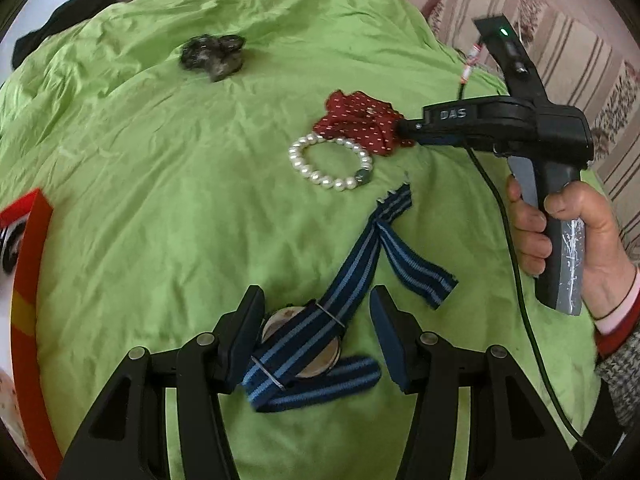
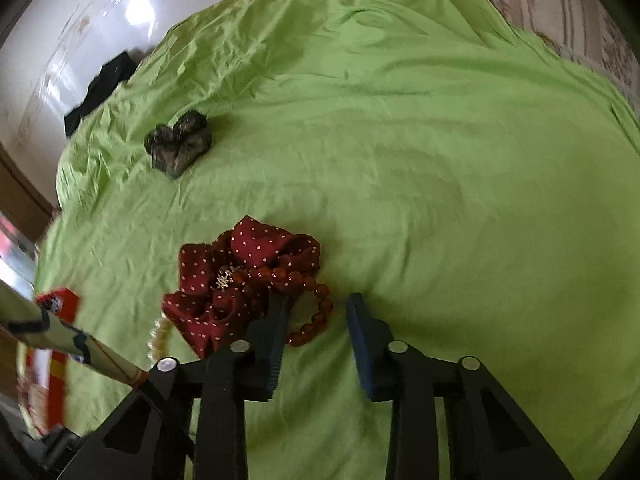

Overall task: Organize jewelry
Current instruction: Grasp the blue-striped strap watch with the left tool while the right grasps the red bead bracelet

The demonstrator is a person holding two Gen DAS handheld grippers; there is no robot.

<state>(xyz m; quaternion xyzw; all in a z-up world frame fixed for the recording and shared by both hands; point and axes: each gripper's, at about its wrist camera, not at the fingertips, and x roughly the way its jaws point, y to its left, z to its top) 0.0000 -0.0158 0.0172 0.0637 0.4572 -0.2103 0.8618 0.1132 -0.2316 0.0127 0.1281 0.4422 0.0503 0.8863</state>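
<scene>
A watch with a blue striped fabric strap [image 1: 304, 344] lies on the green cloth [image 1: 160, 184], and my open left gripper [image 1: 316, 312] straddles it, fingers on either side. A white pearl bracelet [image 1: 330, 162] lies beyond it, next to a red polka-dot scrunchie [image 1: 360, 122]. In the right wrist view my open right gripper [image 2: 316, 312] hovers at the scrunchie [image 2: 240, 280], and a red bead bracelet [image 2: 308, 308] lies between its fingers. The right gripper's body [image 1: 500, 124] shows in the left wrist view, its tips hidden at the scrunchie. A dark scrunchie [image 1: 212, 56] lies farther back.
A red and yellow box [image 1: 28, 280] stands at the left edge of the cloth. A black cloth [image 1: 60, 20] lies on the white surface at the far left. A striped sofa [image 1: 568, 52] is at the back right.
</scene>
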